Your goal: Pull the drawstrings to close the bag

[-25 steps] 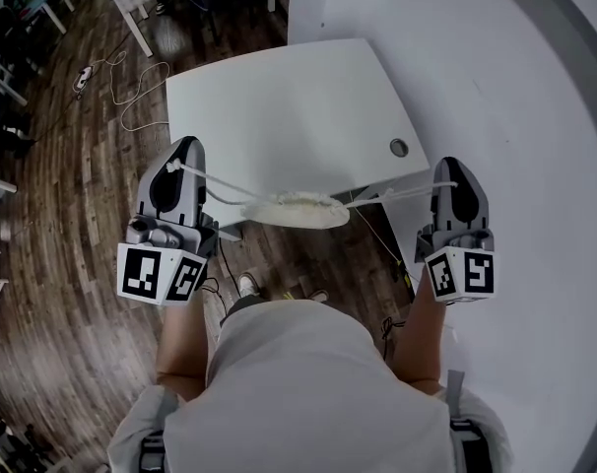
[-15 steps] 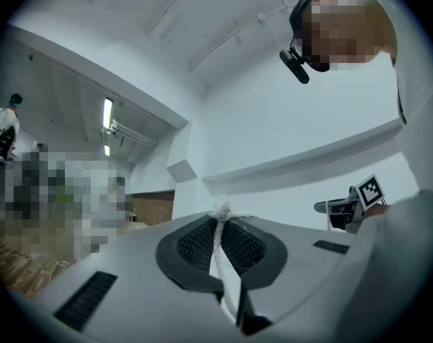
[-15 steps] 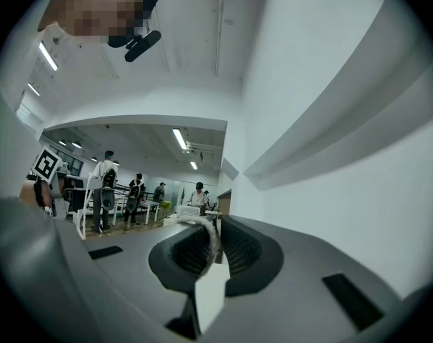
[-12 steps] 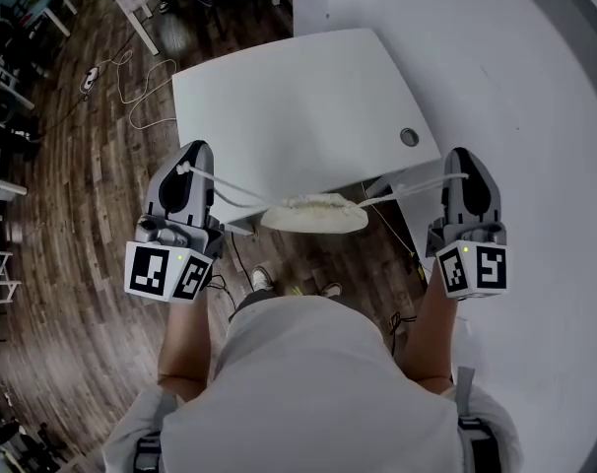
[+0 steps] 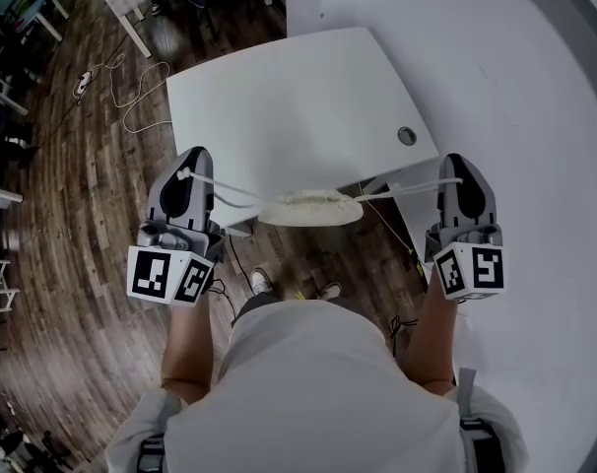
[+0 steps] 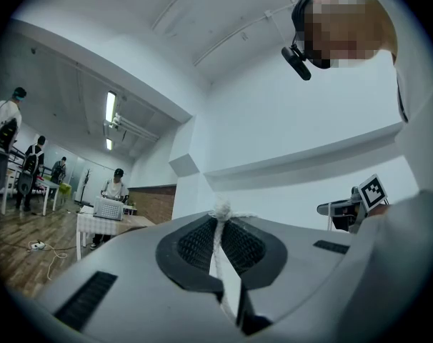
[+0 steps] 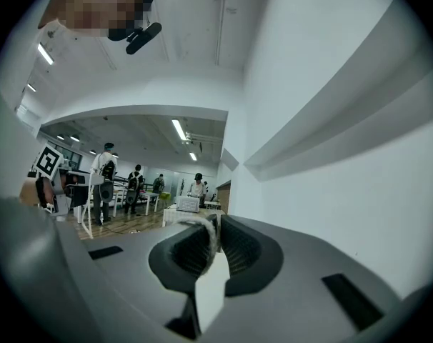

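A cream drawstring bag [image 5: 310, 208] hangs in the air between my two grippers, its mouth gathered tight, just in front of the white table's [image 5: 298, 106] near edge. White drawstrings run out from it to both sides. My left gripper [image 5: 187, 173] is shut on the left drawstring [image 6: 217, 236], whose knotted end sticks up past the jaws. My right gripper [image 5: 459, 178] is shut on the right drawstring [image 7: 208, 236], which loops between its pads. Both cords [image 5: 234, 189] are stretched taut.
The white table has a round cable hole [image 5: 406, 136] near its right edge. A white curved wall [image 5: 535, 97] stands on the right. Wooden floor with a loose cable [image 5: 131, 87] lies to the left. People and tables [image 7: 181, 206] are far off in the room.
Both grippers and the bag have stayed almost where they were, strings taut. The left gripper has sunk slightly. The bag is flat and gathered throughout.
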Demonstrator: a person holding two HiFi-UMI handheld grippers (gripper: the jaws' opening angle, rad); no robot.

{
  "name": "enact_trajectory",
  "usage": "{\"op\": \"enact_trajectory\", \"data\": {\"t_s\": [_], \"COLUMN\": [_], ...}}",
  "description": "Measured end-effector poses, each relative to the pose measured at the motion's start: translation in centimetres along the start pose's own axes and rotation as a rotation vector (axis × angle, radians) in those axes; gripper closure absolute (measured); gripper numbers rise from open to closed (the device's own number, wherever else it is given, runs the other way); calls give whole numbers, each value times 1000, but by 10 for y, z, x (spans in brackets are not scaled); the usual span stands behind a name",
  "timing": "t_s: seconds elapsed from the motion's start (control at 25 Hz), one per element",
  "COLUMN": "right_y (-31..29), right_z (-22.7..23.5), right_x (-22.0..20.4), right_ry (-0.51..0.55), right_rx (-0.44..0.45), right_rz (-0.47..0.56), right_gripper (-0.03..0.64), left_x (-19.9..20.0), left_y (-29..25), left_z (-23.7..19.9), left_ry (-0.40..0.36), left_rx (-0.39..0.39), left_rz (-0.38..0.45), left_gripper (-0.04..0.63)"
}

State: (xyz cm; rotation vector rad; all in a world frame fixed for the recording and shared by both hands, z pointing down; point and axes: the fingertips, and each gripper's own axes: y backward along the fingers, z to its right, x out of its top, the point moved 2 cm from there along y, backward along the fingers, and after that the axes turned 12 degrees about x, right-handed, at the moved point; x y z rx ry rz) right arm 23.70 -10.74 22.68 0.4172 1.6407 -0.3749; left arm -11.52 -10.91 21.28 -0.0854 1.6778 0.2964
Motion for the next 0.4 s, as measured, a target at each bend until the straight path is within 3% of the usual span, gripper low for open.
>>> {"op": "enact_trajectory", "data": {"t_s": [0.4], "right_y": [-7], "right_z": [5], "right_x": [-1], "right_ry": [1], "right_rx": [-29], "right_rz": [0], "right_gripper": [577], "left_x": [-3], "left_y": [-8], "left_z": [-9], "left_ry": [20], "left_rx": [-3], "left_rz": [1], "left_gripper": [578]}}
